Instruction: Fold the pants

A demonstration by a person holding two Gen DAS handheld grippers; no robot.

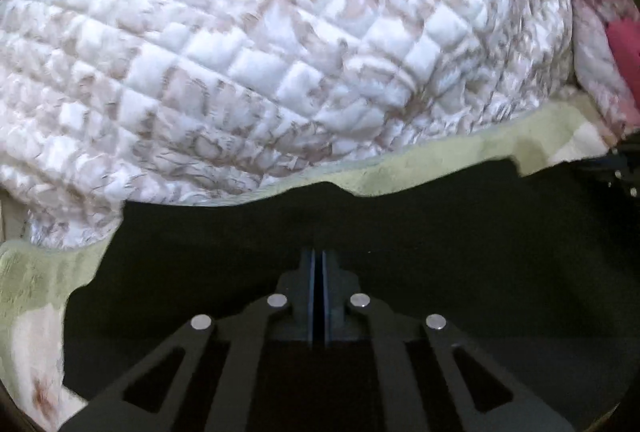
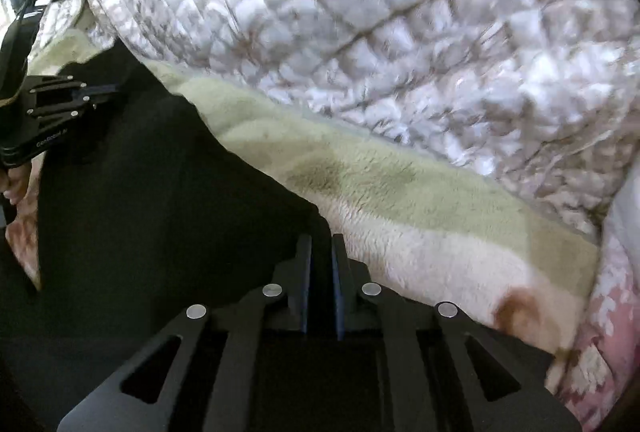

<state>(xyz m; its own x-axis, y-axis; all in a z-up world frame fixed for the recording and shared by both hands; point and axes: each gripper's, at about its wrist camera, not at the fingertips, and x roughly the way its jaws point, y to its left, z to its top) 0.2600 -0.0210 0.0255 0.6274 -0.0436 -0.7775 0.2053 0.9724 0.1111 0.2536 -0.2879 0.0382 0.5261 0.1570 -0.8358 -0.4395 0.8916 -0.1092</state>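
The black pants (image 1: 440, 232) lie spread on a bed and fill the lower half of the left wrist view. My left gripper (image 1: 320, 256) is shut, its pads pinched together down on the dark cloth a little inside the far edge. In the right wrist view the pants (image 2: 160, 212) cover the left side. My right gripper (image 2: 321, 238) is shut on their edge, where a fold of black cloth rises between the pads. My left gripper (image 2: 112, 90) shows again at the far left, resting on the same garment near its far edge.
A pale green and cream fleece blanket (image 2: 380, 172) lies under the pants. Beyond it a bulky white quilted cover (image 1: 280, 52) is heaped up. A pink patterned fabric (image 1: 624, 44) sits at the right edge. A hand (image 2: 16, 184) holds the left gripper.
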